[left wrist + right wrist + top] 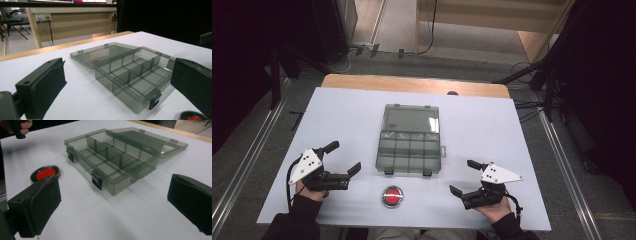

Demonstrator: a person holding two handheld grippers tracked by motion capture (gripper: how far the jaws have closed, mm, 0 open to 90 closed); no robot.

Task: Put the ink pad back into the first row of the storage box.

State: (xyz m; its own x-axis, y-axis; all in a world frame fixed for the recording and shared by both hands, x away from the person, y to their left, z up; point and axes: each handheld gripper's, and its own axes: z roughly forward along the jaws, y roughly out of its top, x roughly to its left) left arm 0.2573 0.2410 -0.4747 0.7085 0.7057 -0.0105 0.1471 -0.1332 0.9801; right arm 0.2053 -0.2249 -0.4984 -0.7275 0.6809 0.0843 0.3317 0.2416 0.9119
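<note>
**Open compartment box waits between two spread claws**

The clear grey plastic box (408,146) lies flat near the middle of the tabletop (492,120), its lid (410,118) folded back toward the far edge and resting on the surface. The tray part faces the near edge, split by thin dividers into small compartments that look empty. Two dark latches (97,181) hang from its front wall.

It is likely light and stiff, with smooth walls that could slip under a loose pinch. The thin hinge and the dividers are probably the weak spots. The far rim of the lid seems the best place to grip for swinging it shut; the front wall between the latches would suit steadying or sliding the tray.

A round red button (392,196) sits just in front of the box, close to the near edge.

The left claw (346,157) hovers near the left side of the box, jaws spread wide and holding nothing. The right claw (465,176) hangs off the front right corner, likewise spread and empty. Neither touches the box.
</note>
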